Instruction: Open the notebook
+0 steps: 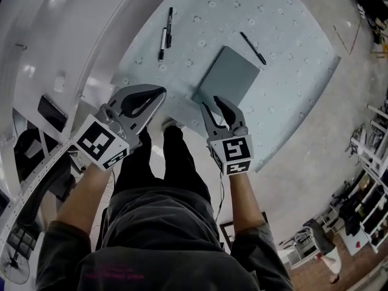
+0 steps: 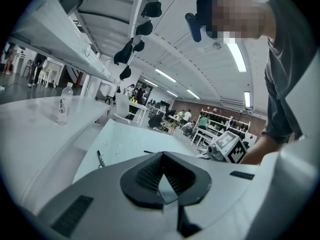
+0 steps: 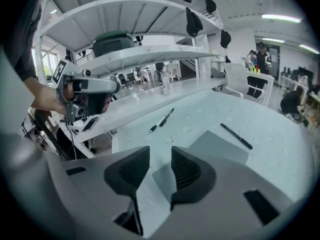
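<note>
A closed grey-green notebook (image 1: pixel 229 73) lies flat on the pale blue table (image 1: pixel 285 102). My right gripper (image 1: pixel 215 106) hovers at the notebook's near corner, open with a narrow gap and nothing in it. In the right gripper view the notebook (image 3: pixel 220 145) shows ahead of the right gripper (image 3: pixel 160 153) and through its gap. My left gripper (image 1: pixel 159 93) is shut and empty, held over the table's near edge, left of the notebook. The left gripper view shows the left gripper (image 2: pixel 161 155) with its tips touching.
Two pens (image 1: pixel 165 35) lie at the table's far left, and a black marker (image 1: pixel 253 48) rests just beyond the notebook. A white curved shelf (image 1: pixel 73 53) runs along the left, with a water bottle (image 2: pixel 62 104) on it. My legs stand below the table's near edge.
</note>
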Motion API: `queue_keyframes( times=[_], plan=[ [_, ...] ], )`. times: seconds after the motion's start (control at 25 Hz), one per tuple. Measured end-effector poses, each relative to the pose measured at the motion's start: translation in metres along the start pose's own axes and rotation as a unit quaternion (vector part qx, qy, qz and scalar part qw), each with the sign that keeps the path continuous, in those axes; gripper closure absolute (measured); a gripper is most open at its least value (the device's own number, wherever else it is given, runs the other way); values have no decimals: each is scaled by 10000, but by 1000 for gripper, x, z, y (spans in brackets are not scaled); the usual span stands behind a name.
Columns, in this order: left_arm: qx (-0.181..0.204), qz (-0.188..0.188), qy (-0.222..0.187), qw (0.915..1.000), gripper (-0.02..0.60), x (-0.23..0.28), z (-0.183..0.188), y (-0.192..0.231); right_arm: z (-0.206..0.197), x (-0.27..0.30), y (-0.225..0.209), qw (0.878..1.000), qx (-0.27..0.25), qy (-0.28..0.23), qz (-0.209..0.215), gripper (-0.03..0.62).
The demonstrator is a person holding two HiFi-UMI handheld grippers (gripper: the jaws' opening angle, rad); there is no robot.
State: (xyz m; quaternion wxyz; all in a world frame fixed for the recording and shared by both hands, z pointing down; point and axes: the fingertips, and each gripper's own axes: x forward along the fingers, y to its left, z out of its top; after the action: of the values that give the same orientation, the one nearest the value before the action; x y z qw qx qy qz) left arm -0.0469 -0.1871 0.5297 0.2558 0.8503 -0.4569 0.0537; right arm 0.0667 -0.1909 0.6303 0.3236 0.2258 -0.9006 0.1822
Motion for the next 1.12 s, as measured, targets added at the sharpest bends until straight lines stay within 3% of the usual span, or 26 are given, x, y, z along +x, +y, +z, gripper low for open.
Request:
queue_keyframes(
  times=[0.28,0.6,1.12],
  plan=[
    [-208,39,109,9997,581,-12,-35,17,-33,37,13,9959,-714,547,-114,474],
    [-382,109,172,9991,581,-30,-62,33,-68,58,19,9695,-2025,1267,-557,474],
    [-603,174,191,9978,581,-55,-94,43,-80,73,14,9427,-2812,1452,-1060,474]
  ],
)
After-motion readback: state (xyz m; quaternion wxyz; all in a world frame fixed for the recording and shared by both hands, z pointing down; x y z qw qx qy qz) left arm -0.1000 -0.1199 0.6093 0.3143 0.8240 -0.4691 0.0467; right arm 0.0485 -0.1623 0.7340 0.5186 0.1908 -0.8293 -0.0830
